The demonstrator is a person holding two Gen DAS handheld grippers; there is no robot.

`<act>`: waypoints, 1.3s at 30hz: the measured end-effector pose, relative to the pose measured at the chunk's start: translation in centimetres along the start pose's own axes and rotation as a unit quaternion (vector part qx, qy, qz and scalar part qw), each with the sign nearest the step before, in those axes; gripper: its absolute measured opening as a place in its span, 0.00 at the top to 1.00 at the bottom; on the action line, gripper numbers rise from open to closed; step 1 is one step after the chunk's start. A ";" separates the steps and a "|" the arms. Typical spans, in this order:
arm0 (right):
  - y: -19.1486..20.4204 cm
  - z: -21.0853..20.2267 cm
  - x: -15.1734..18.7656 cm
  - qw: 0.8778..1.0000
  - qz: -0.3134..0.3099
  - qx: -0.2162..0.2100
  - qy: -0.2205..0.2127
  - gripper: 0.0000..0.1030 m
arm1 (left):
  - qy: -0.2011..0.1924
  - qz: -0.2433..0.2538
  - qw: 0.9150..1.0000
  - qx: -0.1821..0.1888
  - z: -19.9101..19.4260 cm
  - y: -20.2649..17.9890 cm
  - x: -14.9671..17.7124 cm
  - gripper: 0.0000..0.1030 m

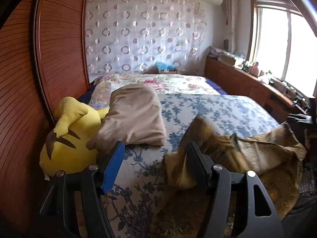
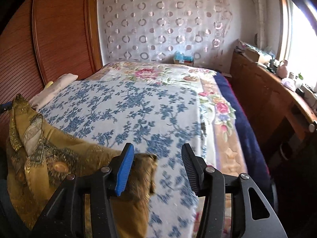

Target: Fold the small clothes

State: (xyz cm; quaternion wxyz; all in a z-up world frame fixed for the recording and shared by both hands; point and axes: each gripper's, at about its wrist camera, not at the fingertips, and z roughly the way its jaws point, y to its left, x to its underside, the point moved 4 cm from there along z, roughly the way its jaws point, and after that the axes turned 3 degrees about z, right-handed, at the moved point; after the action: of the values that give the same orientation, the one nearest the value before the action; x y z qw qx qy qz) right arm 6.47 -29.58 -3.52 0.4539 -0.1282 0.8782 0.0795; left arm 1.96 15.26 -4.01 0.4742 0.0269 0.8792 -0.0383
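We have both grippers spread: left gripper [image 1: 156, 158] and right gripper [image 2: 156, 164] free of the mustard-gold patterned garment [image 2: 59, 154], lower frame; it lies loose for folding, we judge.

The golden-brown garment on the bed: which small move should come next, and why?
Probably lower both claws and pinch it again at two corners. The left claw and the right claw stand open, pressing nothing, and the golden-brown garment lies rumpled on the blue floral bedspread, a blurred flap beside the right claw's blue pad. It seems not yet neatly folded.
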 end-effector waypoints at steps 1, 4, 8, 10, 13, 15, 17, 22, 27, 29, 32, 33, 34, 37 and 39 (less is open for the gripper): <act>-0.1 0.2 0.0 1.000 -0.004 0.000 0.002 0.50 | 0.000 -0.004 1.000 0.004 -0.4 0.1 0.3 0.36; -0.5 1.1 0.1 1.000 -0.017 0.003 0.006 0.50 | 0.000 -0.023 1.000 0.003 -1.4 1.1 1.1 0.35; -1.4 2.0 0.3 1.000 -0.017 0.002 0.008 0.49 | 0.007 -0.039 0.999 -0.027 -0.9 2.9 1.2 0.35; -1.4 3.2 0.4 1.000 -0.014 0.001 0.012 0.47 | 0.016 -0.053 0.998 -0.032 0.3 3.9 1.0 0.35; -1.5 4.5 0.7 1.000 -0.008 -0.002 0.024 0.43 | 0.030 -0.049 0.998 -0.033 2.5 4.3 0.6 0.35; -1.3 5.4 0.9 0.999 -0.007 0.000 0.035 0.43 | 0.040 -0.038 0.998 -0.025 4.1 3.7 0.3 0.35; -1.1 6.1 1.1 0.999 -0.007 0.002 0.044 0.43 | 0.051 -0.030 0.998 -0.018 5.4 3.2 0.1 0.35; -1.0 6.7 1.1 0.999 -0.002 -0.001 0.049 0.43 | 0.088 -0.001 0.996 0.006 8.5 0.4 0.6 0.35; -1.0 6.9 1.3 0.999 -0.004 0.002 0.052 0.41 | 0.123 0.017 0.992 0.030 8.9 -1.7 2.6 0.35; -1.0 6.9 1.5 0.999 -0.002 0.001 0.052 0.40 | 0.137 0.023 0.990 0.032 8.8 -2.1 3.6 0.35; -1.1 7.0 1.8 0.998 0.000 0.001 0.055 0.38 | 0.143 0.021 0.989 0.037 8.5 -2.3 4.3 0.35; -1.1 7.1 1.9 0.998 0.001 0.002 0.057 0.37 | 0.144 0.019 0.989 0.039 8.4 -2.3 4.3 0.35; -1.1 7.3 2.0 0.998 0.001 0.004 0.059 0.37 | 0.145 0.017 0.989 0.041 8.5 -2.2 4.3 0.35; -1.2 7.8 2.2 0.998 0.003 0.008 0.070 0.36 | 0.148 0.007 0.988 0.048 8.9 -2.0 4.1 0.35; -1.2 8.1 2.3 0.997 0.004 0.008 0.079 0.35 | 0.150 0.004 0.987 0.052 9.3 -1.8 3.8 0.35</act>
State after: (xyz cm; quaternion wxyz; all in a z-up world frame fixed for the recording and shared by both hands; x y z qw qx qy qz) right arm 11.86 -28.95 -10.11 0.3833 -0.1269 0.9126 0.0642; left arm 7.42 12.63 -12.17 0.3350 0.0603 0.9370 -0.0780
